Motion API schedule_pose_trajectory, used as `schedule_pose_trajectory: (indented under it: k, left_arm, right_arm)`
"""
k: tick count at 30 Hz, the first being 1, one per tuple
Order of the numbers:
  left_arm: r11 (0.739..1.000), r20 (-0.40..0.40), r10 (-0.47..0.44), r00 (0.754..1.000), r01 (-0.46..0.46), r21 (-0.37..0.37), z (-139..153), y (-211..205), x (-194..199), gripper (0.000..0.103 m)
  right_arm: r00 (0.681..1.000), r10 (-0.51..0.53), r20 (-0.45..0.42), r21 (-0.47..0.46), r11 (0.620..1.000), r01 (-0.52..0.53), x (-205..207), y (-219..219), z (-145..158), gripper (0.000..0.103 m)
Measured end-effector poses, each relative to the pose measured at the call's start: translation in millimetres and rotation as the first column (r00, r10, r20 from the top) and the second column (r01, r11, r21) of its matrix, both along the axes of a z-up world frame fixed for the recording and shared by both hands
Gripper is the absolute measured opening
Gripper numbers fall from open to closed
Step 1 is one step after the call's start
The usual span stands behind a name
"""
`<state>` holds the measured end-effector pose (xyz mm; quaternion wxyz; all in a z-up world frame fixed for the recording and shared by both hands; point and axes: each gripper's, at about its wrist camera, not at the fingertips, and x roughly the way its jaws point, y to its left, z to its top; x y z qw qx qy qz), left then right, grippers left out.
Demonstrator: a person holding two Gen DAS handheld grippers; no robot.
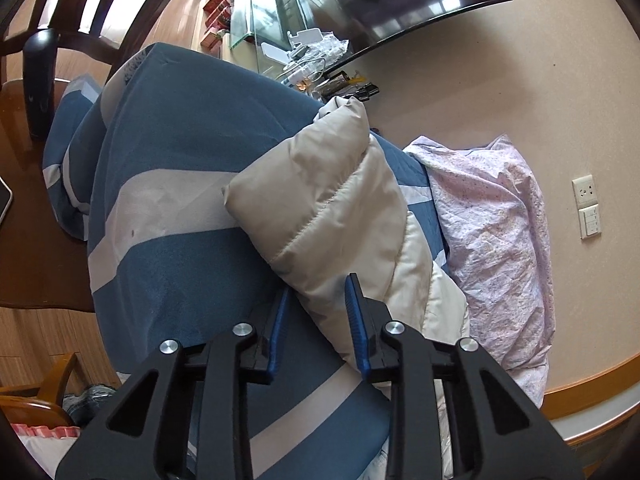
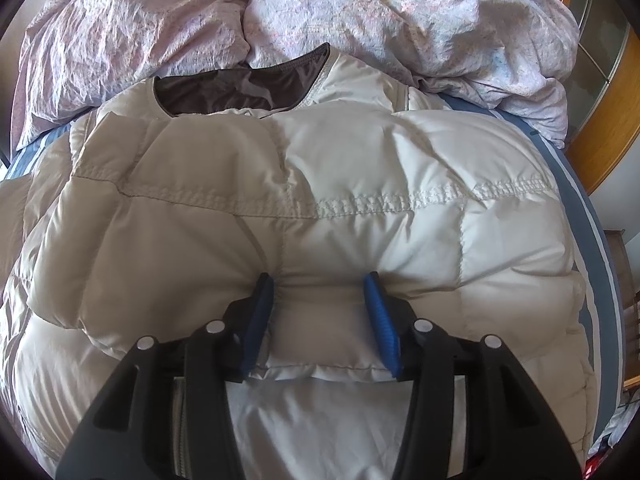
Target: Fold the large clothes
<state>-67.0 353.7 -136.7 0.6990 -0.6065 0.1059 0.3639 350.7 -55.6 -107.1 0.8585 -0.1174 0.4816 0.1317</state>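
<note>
Here's the cream puffer jacket (image 2: 320, 200), spread across the blue-and-white striped bed (image 1: 168, 208), its dark-lined collar (image 2: 240, 88) toward the crumpled lilac duvet (image 2: 400, 20) at the bed's far end. The right tool (image 2: 320, 300) clamps a thick folded edge of the padding near the jacket's middle, pads pressing in from both sides, likely pinning the fold so it doesn't spring back. Out at the bed's side edge, the left tool (image 1: 318, 304) sits half-narrowed around the puffy sleeve (image 1: 320, 184), fabric between the pads; whether they bite yet I can't tell. That sleeve looks next to swing inward.
</note>
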Motion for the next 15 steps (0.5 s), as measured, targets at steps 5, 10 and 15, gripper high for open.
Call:
schedule_pose_trajectory:
  k: [5,10,15]
  left_arm:
    - [1.000,-0.006,0.007,1.000,-0.007,0.004,1,8,9,0.030]
    - [0.999,-0.001,-0.013,1.000,0.013,0.031,-5,19,14,0.006]
    - [0.988,-0.026,-0.051,0.998,0.055,0.143,20,14,21,0.002]
  right_arm:
    - [1.000,0.004,0.001,0.005,1.000,-0.004,-1,0,0,0.049]
    - [1.000,0.012,0.000,0.008,1.000,-0.012,-1,-1,1,0.050]
    - [1.000,0.015,-0.001,0.010,1.000,-0.015,-1,-1,1,0.050]
